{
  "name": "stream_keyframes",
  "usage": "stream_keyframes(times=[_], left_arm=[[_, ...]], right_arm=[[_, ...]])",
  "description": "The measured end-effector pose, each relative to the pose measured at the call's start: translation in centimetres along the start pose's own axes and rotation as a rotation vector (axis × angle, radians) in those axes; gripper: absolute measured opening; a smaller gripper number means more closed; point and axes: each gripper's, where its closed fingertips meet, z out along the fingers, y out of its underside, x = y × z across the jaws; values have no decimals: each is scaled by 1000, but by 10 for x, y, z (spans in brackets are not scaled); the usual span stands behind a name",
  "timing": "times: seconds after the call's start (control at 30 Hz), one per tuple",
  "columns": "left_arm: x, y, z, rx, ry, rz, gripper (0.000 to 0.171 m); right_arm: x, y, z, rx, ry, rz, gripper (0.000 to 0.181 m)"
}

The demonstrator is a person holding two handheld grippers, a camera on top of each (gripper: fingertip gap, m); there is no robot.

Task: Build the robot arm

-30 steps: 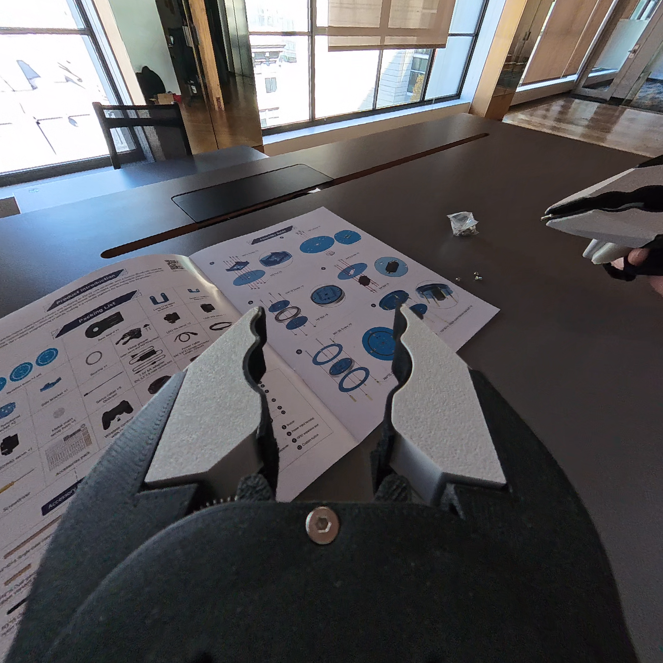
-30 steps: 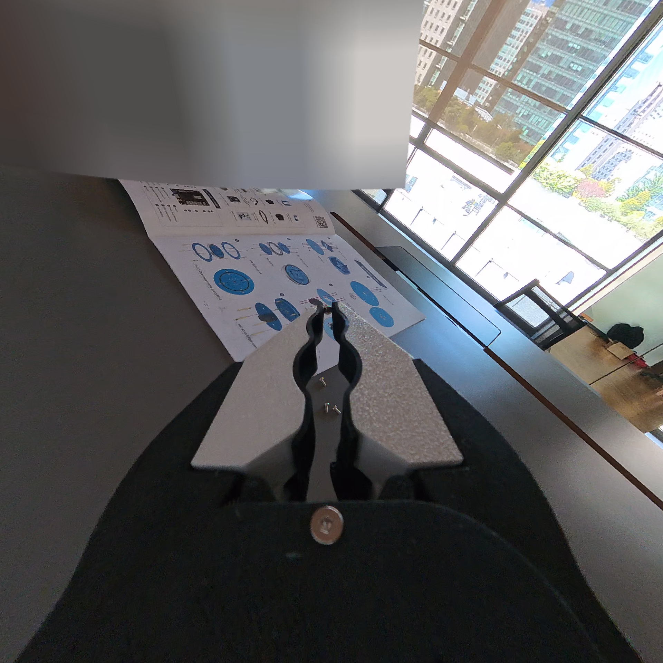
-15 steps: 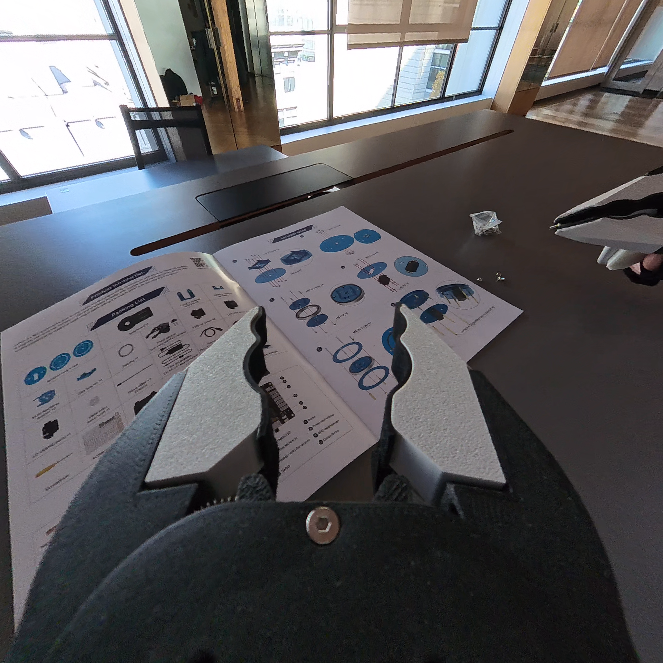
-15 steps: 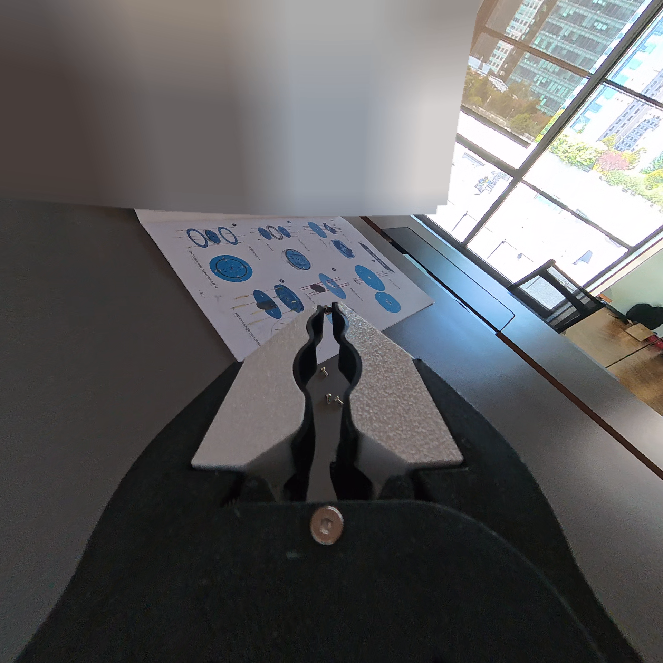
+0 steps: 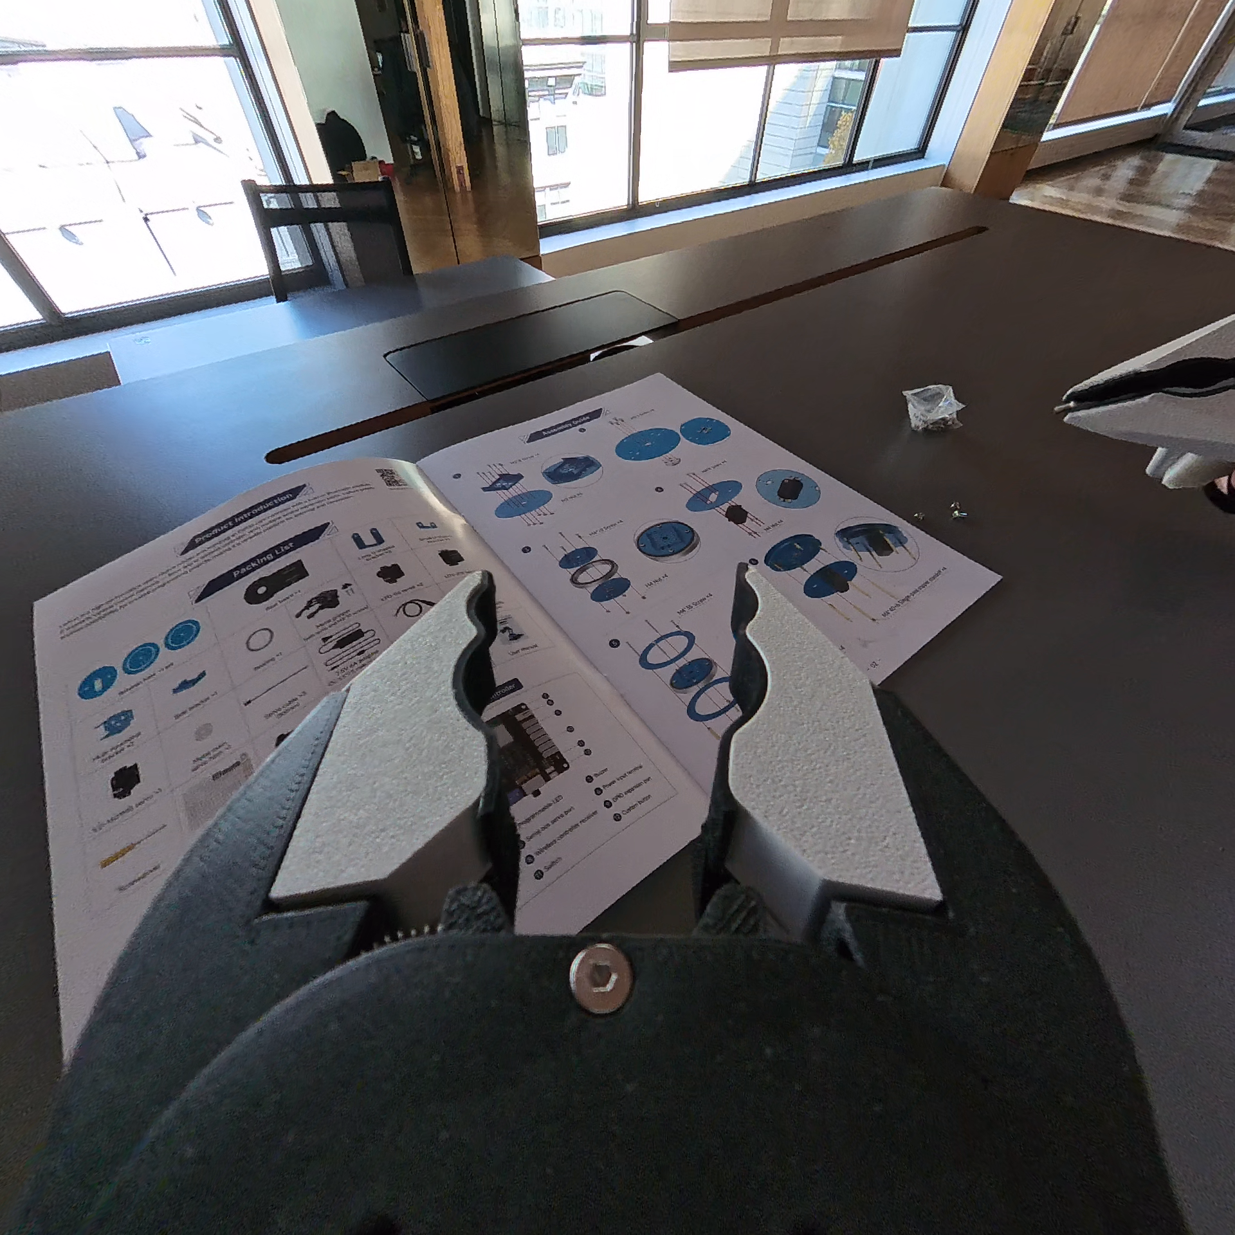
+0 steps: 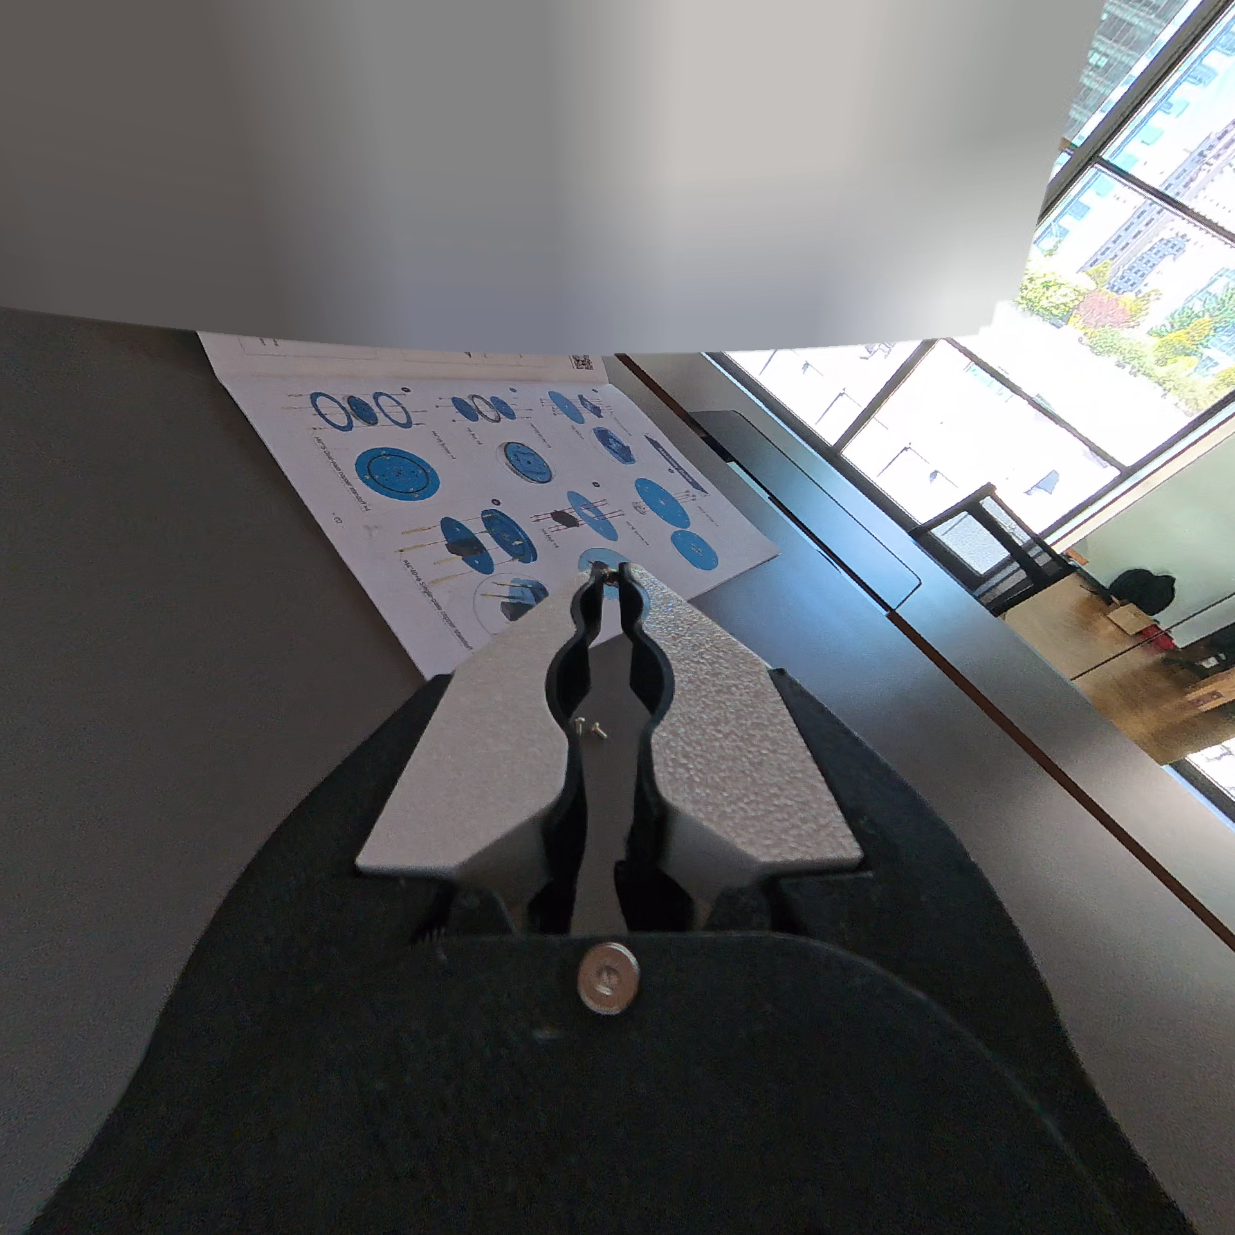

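Note:
My left gripper [image 5: 613, 580] is open and empty, held above an open instruction booklet [image 5: 548, 534] with blue diagrams that lies flat on the dark grey table [image 5: 1042, 735]. My right gripper [image 6: 605, 569] is shut on a tiny screw at its tips and held above the table just past the booklet's [image 6: 468, 468] corner. It also shows at the right edge of the left wrist view [image 5: 1069, 409]. Two or three loose screws [image 5: 952, 513] lie on the table below it, and they show between the fingers in the right wrist view [image 6: 589, 727].
A small clear plastic bag [image 5: 932, 407] of parts lies on the table beyond the booklet. A long slot and a dark cover plate [image 5: 528, 341] run across the table farther back. A chair [image 5: 327, 227] and windows stand behind. My right fingertips sit around 25 cm from my left ones.
My left gripper has drawn back, so more of the booklet shows. My right gripper has stayed shut and turned a little over the loose screws.

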Motion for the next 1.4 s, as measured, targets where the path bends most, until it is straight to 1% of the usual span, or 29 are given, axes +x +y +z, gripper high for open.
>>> stream_keyframes(times=[0.13,0.23,0.27,0.33,0.37,0.43,0.5,0.57,0.63,0.7,0.77,0.83,0.9,0.97,1.03,1.07,1.17,1.27,1.33,1.4], left_arm=[[0,-14,-9,45,-8,-10,70],[1,-32,-24,105,-12,-28,71],[2,-42,-32,146,7,-53,72],[-1,-65,-56,261,36,-112,71],[-6,-72,-70,297,27,-123,71],[-19,-77,-99,326,2,-126,72],[-35,-71,-137,304,-18,-115,73],[-59,-59,-190,302,-67,-116,73],[-87,-39,-251,315,-124,-133,70],[-120,-2,-312,266,-202,-145,70],[-159,47,-371,179,-295,-161,70],[-198,93,-427,132,-363,-187,70],[-226,132,-468,96,-362,-223,69],[-247,161,-493,43,-342,-230,68],[-270,175,-511,11,-383,-218,68],[-278,174,-517,26,-385,-223,67],[-290,154,-517,133,-338,-266,66],[-289,127,-497,184,-323,-255,66],[-277,107,-474,202,-333,-216,66],[-259,84,-445,229,-343,-183,66]], right_arm=[[5,-1,-2,7,18,-4,3],[6,-6,-3,23,29,-22,3],[6,-8,-4,30,37,-37,3],[9,-13,-5,51,53,-50,3],[8,-16,-5,65,49,-27,3],[3,-22,-2,63,39,19,3],[-8,-31,0,35,35,3,3],[-26,-48,5,27,49,-18,3],[-55,-71,15,47,34,-14,3],[-91,-99,31,75,14,-3,3],[-134,-136,49,130,-11,6,3],[-182,-175,71,185,-28,0,3],[-226,-203,95,207,-26,-7,4],[-256,-226,113,234,1,6,3],[-275,-243,127,260,7,44,3],[-281,-249,132,264,-1,63,3],[-282,-250,138,227,-14,55,3],[-259,-233,121,193,15,2,3],[-232,-212,104,170,34,-26,3],[-200,-182,85,140,46,-63,3]])
